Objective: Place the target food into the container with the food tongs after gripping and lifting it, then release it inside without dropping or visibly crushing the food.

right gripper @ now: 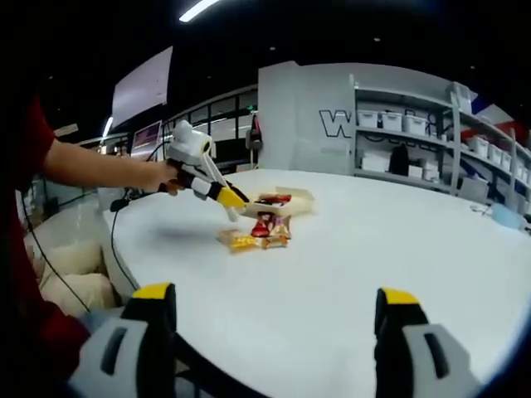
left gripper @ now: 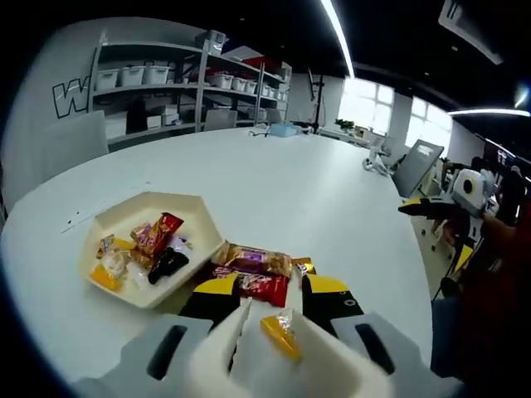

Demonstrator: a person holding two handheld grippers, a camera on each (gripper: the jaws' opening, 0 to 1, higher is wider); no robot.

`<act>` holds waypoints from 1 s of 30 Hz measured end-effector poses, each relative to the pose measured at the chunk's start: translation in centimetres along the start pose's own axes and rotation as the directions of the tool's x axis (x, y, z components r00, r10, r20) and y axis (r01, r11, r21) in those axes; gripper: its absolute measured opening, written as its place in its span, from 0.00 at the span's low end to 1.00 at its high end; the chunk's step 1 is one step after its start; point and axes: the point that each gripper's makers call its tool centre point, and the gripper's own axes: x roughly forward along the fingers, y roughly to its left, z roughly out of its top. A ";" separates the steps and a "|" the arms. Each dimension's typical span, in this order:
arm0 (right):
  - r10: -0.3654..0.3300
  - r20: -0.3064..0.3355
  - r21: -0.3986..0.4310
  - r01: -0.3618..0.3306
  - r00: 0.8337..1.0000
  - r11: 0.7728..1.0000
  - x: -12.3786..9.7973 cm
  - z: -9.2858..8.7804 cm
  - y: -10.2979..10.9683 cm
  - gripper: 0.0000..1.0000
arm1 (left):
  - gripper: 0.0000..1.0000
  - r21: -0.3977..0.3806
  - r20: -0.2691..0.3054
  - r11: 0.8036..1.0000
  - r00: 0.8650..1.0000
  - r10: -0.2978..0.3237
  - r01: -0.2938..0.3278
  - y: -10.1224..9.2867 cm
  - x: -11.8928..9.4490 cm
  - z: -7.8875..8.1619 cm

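Gripping white food tongs point(left gripper: 249, 348), my left gripper point(left gripper: 270, 303) is clamped round their handles; an orange-wrapped snack point(left gripper: 280, 332) sits pinched, it seems, between the tong tips, though the near view is blurred. More wrapped snacks point(left gripper: 253, 269) lie on the table just beyond at 12 o'clock, and the white container point(left gripper: 195, 211), already holding several, sits at 10 o'clock. My right gripper point(right gripper: 274, 319) hangs with jaws wide apart over the white table point(right gripper: 357, 249). Shelving point(left gripper: 158, 91) lines the far wall.
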 end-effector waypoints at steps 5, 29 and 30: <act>0.000 -0.002 -0.001 0.000 1.000 1.000 -0.1 -0.1 0.1 0.99 | 0.28 0.012 -0.021 1.000 1.000 0.001 -0.001 -0.1 0.1 -0.9; 0.012 -0.011 -0.006 -0.012 1.000 1.000 0.2 -0.2 0.6 0.99 | 0.28 -0.004 -0.009 0.999 0.999 -0.050 0.049 -2.4 0.1 -0.7; 0.012 -0.009 -0.003 -0.012 1.000 1.000 0.2 -0.2 0.6 0.99 | 0.28 -0.008 -0.009 0.998 0.998 -0.056 0.055 -2.6 0.3 -0.6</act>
